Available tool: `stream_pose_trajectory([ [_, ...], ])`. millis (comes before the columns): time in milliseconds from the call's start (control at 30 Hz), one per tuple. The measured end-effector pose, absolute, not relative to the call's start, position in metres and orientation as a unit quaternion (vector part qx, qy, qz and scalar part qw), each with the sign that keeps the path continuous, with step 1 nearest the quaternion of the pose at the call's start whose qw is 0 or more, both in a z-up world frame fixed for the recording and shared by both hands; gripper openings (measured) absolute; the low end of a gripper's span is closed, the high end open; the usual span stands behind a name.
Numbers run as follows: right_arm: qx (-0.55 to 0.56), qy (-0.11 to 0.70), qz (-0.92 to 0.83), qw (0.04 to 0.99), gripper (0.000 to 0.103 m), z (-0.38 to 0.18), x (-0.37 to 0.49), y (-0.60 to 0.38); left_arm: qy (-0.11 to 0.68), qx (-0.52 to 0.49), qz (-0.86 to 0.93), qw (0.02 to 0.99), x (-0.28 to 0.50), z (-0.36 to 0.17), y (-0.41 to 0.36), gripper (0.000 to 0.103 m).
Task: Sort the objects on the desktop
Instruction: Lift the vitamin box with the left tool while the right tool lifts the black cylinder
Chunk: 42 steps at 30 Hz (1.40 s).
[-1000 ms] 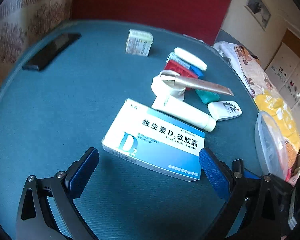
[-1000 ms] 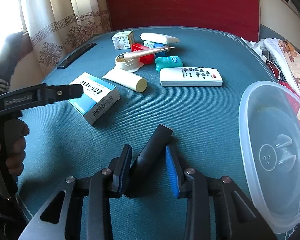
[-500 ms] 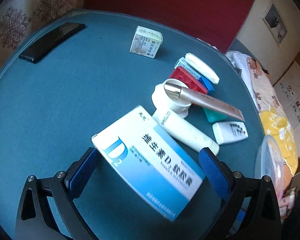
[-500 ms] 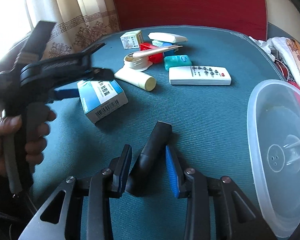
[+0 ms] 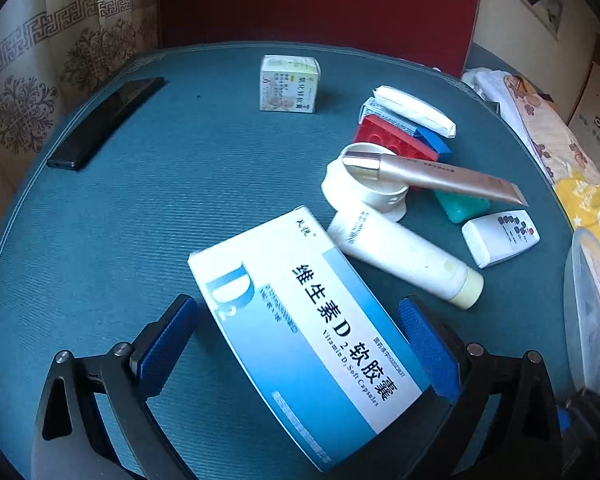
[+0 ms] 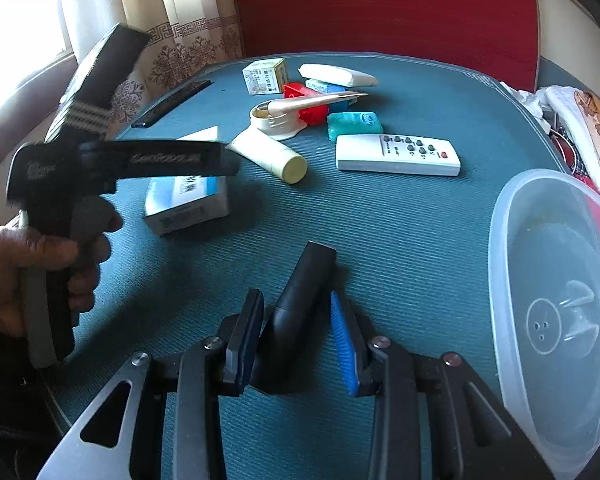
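Observation:
A blue-and-white vitamin D2 box (image 5: 308,320) lies slanted between the pads of my left gripper (image 5: 300,340), whose jaws stand wide on either side of it; it also shows in the right wrist view (image 6: 188,204), tilted, under the left gripper's body (image 6: 140,160). My right gripper (image 6: 296,340) has a black tube-shaped object (image 6: 300,304) between its pads; the left pad touches it, the right pad stands apart from it.
On the teal table (image 5: 160,200): a small white box (image 5: 288,84), a black phone (image 5: 104,124), red (image 5: 392,140) and blue blocks, a gold tube (image 5: 432,172) on a white cup, a white tube (image 5: 404,256), a green soap, a white remote (image 6: 396,156). A clear plastic bowl (image 6: 556,300) stands right.
My left gripper has moved forward over the D2 box, which now sits deeper between its pads, turned and tilted. The right gripper and black object have not moved.

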State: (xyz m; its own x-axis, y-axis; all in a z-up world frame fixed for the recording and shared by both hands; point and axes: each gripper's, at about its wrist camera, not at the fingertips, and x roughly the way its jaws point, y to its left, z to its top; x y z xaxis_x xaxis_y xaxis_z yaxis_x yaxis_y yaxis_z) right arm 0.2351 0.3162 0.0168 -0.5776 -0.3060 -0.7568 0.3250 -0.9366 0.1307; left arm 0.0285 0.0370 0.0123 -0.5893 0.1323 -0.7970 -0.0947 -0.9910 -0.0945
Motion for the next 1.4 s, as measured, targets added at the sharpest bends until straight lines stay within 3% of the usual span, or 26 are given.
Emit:
stream_pose_trajectory([
  [67,0.423,0.011,-0.888,0.177,0.038,0.017,0.235,0.315,-0.022,-0.445,0.893,0.069,0.030,0.013,0.032,0.089],
  [267,0.424,0.010,-0.889,0.174,0.038,0.018,0.237,0.317,-0.021,-0.438,0.895,0.088,0.032,0.014,0.030,0.079],
  [633,0.426,0.026,-0.892,0.151,0.038,0.019,0.227,0.310,-0.013,-0.425,0.898,0.111,0.043,0.014,0.015,0.076],
  [833,0.425,0.019,-0.891,0.158,0.024,0.020,0.227,0.308,-0.017,-0.416,0.899,0.134,0.050,0.018,0.019,0.073],
  [1400,0.386,-0.040,-0.906,0.167,0.022,0.040,0.229,0.329,-0.005,-0.380,0.909,0.169,0.068,0.052,0.040,0.072],
])
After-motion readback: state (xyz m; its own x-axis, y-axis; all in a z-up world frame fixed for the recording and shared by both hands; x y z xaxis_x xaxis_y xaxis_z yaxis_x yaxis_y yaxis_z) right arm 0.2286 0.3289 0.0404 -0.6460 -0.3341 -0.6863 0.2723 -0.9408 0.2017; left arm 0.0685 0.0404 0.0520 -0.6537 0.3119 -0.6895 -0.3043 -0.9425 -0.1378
